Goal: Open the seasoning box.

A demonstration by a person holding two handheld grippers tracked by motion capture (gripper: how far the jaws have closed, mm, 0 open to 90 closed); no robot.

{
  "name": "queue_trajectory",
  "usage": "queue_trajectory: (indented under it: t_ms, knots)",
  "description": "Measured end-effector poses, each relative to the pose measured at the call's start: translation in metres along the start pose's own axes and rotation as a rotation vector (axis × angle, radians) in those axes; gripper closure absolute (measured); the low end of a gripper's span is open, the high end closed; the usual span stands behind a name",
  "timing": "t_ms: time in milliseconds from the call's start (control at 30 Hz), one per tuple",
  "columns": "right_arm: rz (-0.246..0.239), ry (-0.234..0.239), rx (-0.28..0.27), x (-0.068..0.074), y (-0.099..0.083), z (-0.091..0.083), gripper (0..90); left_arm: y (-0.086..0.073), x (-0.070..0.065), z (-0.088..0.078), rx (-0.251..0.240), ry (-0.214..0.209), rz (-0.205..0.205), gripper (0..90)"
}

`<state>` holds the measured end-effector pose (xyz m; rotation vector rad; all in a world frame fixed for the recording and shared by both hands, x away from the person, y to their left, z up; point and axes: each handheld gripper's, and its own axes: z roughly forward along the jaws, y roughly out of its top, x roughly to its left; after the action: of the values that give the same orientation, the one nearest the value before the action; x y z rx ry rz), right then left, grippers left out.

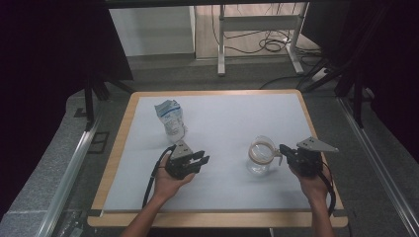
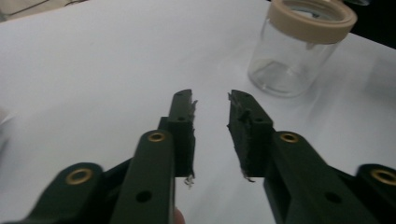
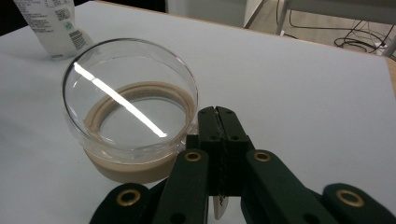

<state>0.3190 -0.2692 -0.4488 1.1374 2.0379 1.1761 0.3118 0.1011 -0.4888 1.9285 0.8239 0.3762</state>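
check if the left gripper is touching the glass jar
Apart. In the left gripper view the left gripper has nothing between its jaws, and bare white table lies between its tips and the glass jar.

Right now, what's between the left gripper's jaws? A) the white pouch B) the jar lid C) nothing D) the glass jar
C: in the left gripper view the left gripper has a bare gap between its jaws, with the glass jar standing apart beyond them on the table.

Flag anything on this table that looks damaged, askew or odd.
The left tool has frayed, torn pads with shreds hanging off. The bag beyond it stands crumpled and leaning. The glass jar looks intact, nothing spilled.
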Motion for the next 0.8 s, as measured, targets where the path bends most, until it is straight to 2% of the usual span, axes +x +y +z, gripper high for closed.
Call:
queue_trajectory:
  t_ms: [100,167,233,400,600,800]
  knots:
    - [0.004,0.006,-0.002,-0.001,0.0,0.0,90.0,0.012,-0.009,0.014,0.007,-0.036,0.022,82.6]
    - [0.005,0.011,-0.004,-0.002,-0.001,0.0,90.0,0.019,-0.013,0.021,0.005,-0.063,0.028,85.7]
    - [0.01,0.015,-0.002,-0.002,-0.001,0.0,90.0,0.025,-0.018,0.028,0.006,-0.071,0.039,88.5]
    - [0.008,0.013,-0.003,-0.002,-0.001,0.0,90.0,0.037,-0.026,0.042,0.014,-0.117,0.043,89.7]
    - [0.012,0.019,-0.006,-0.003,-0.001,0.0,90.0,0.051,-0.038,0.059,0.033,-0.136,0.089,89.9]
    - [0.01,0.018,-0.009,-0.003,-0.002,0.0,90.0,0.06,-0.046,0.07,0.031,-0.165,0.092,90.0]
